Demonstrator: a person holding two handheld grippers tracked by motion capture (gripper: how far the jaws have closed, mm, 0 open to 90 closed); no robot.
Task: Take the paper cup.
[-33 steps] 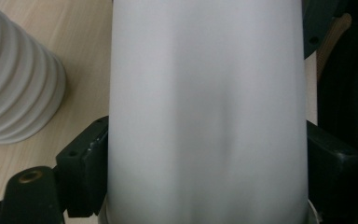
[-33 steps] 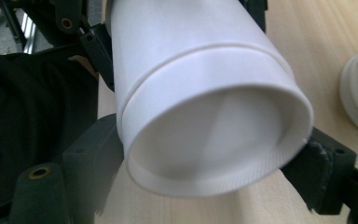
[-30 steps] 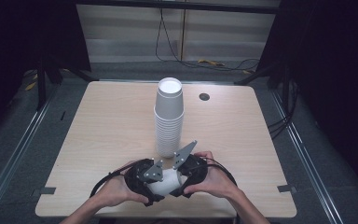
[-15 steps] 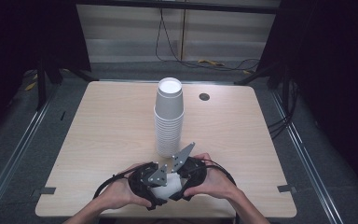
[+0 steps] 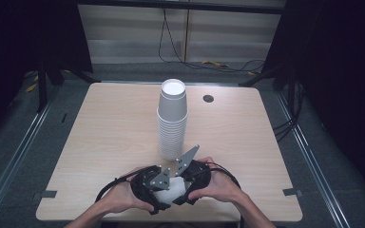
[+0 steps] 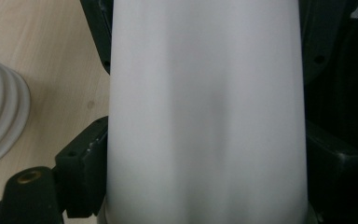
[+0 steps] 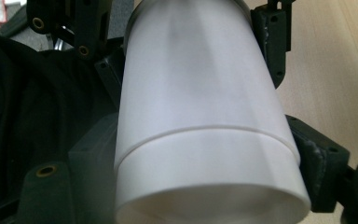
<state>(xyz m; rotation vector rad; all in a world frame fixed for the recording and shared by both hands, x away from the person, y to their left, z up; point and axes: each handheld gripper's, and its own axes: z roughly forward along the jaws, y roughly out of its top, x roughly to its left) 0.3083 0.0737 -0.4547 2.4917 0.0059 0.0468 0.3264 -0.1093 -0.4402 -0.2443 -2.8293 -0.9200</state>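
Fingers of both grippers meet at one white cup (image 5: 170, 194), held between the two hands low over the near edge of the counter (image 5: 100, 142), just in front of the cup stack (image 5: 172, 121).

In the left gripper view the cup (image 6: 205, 112) lies lengthwise between the black fingers (image 6: 86, 172), its wall touching them on both sides. The left gripper (image 5: 147, 187) has narrowed to a slim gap, and its fingers have just been opening a little with the cup still between them; they look pressed to the wall, though the view is too close to be sure how firmly.

In the right gripper view two nested cups (image 7: 205, 116) show: an outer cup whose rim forms a ridge across the middle, and an inner one reaching away toward the other gripper. The right gripper (image 5: 195, 178) has its fingers (image 7: 314, 163) hard against the wide, near end on either side, spread only as far as the cup's width.

From the high view the left hand (image 5: 119, 199) and right hand (image 5: 218, 187) wrap the gripper bodies, the grey plates tilted up toward the stack. The stack stands upright mid-counter, apart from the held cup, with a small dark disc (image 5: 208, 98) farther back.
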